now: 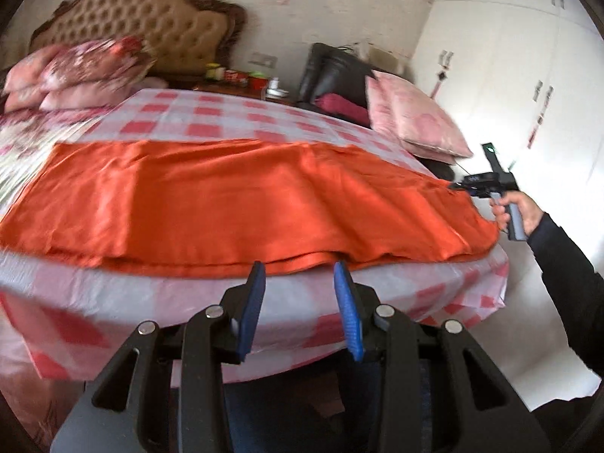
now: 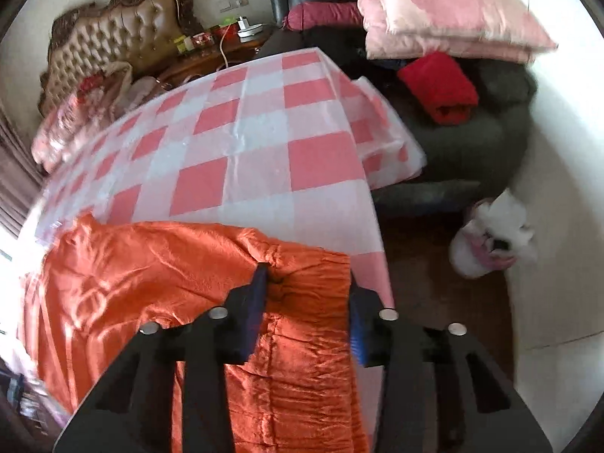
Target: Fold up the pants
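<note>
Two pink pillows (image 1: 415,120) lie beyond orange pants (image 1: 226,196).

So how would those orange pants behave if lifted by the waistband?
The orange pants would probably hang limp: they lie flat with soft wrinkles. The sheen suggests slippery cloth that could slide over the checked sheet. The gathered waistband looks bunchy, so probably easier to pinch.
</note>
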Available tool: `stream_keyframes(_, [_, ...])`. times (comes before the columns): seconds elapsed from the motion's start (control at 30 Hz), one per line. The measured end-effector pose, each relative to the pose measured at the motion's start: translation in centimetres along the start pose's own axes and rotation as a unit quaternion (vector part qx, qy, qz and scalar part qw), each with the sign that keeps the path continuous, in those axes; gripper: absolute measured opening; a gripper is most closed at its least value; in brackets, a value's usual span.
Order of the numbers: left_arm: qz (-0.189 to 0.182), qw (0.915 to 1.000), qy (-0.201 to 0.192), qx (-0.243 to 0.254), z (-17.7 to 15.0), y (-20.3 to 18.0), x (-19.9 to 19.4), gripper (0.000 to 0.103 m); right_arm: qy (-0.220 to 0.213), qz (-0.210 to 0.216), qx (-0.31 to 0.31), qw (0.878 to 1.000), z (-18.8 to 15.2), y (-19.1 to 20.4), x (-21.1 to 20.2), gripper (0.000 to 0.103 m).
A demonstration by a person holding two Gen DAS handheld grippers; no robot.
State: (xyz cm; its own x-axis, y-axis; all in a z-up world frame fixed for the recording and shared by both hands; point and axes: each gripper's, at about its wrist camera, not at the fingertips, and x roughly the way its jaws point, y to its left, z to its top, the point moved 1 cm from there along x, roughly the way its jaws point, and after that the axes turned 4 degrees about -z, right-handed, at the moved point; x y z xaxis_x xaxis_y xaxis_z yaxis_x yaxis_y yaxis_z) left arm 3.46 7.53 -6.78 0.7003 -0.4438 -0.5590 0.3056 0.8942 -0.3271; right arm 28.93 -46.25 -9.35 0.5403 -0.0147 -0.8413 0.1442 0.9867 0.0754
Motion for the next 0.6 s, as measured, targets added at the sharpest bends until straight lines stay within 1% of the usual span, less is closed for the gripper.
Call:
stream_keyframes(0.07, [0.005, 0.9998, 0.002, 0.017, -0.2, -0.4, 0.1, 0.037, -0.006, -0.023, -0.002, 1.0, 0.3, -0.4, -0.3, 0.03])
stream_keyframes(0.1, [0.003, 0.9995, 0.003, 0.032, -0.2, -1.0, 0.4, 0.037, -0.008, -0.038, -0.003, 0.999, 0.5, -0.6, -0.3, 0.03])
stream_keyframes(0.17, [-0.001, 0.9986, 0.009, 0.052, -0.2, -2.0, 1.3, 0.037, -0.008, -0.053, -0.003, 0.999, 0.6, -1.2, -0.1, 0.03])
stream_keyframes(0.23, [0.0, 0.9973, 0.012, 0.073, -0.2, -3.0, 2.2, 0.037, -0.006, -0.052, -0.001, 0.999, 0.7, -1.8, 0.1, 0.032])
stream_keyframes(0.3, [-0.005, 0.9967, 0.014, 0.08, -0.1, -3.4, 2.9, 0.037, -0.01, -0.055, 0.006, 0.998, 0.7, -2.2, -0.4, 0.032])
stream_keyframes(0.33, [-0.008, 0.9967, 0.014, 0.079, -0.1, -3.5, 3.0, 0.037, -0.016, -0.053, 0.01, 0.998, 0.7, -2.2, -0.7, 0.035])
stream_keyframes(0.37, [-0.01, 0.9969, 0.014, 0.077, 0.0, -3.5, 3.1, 0.037, -0.027, -0.055, 0.013, 0.998, 0.7, -2.2, -1.5, 0.046])
stream_keyframes(0.4, [-0.008, 0.997, 0.012, 0.076, 0.0, -3.5, 3.2, 0.037, -0.05, -0.076, 0.013, 0.996, 0.5, -1.9, -2.9, 0.052])
stream_keyframes(0.43, [-0.001, 0.9974, 0.007, 0.072, 0.1, -3.2, 3.2, 0.037, -0.071, -0.102, 0.009, 0.992, 0.2, -1.4, -4.2, 0.062])
stream_keyframes(0.47, [0.008, 0.9979, -0.001, 0.064, 0.3, -2.8, 3.3, 0.037, -0.089, -0.124, 0.001, 0.988, -0.1, -0.7, -5.3, 0.064])
stream_keyframes(0.5, [0.02, 0.9983, -0.011, 0.054, 0.6, -2.2, 3.5, 0.039, -0.104, -0.133, -0.009, 0.986, -0.7, 0.3, -6.4, 0.064])
stream_keyframes(0.53, [0.035, 0.9983, -0.016, 0.045, 0.9, -1.6, 3.7, 0.04, -0.117, -0.122, -0.019, 0.985, -1.5, 1.7, -7.6, 0.069])
stream_keyframes(0.57, [0.054, 0.9978, -0.019, 0.032, 1.3, -0.8, 3.9, 0.041, -0.13, -0.1, -0.03, 0.986, -2.4, 3.4, -8.7, 0.074])
stream_keyframes(0.6, [0.057, 0.9978, -0.021, 0.026, 1.6, -0.3, 4.0, 0.041, -0.139, -0.085, -0.04, 0.986, -3.1, 4.5, -9.4, 0.075])
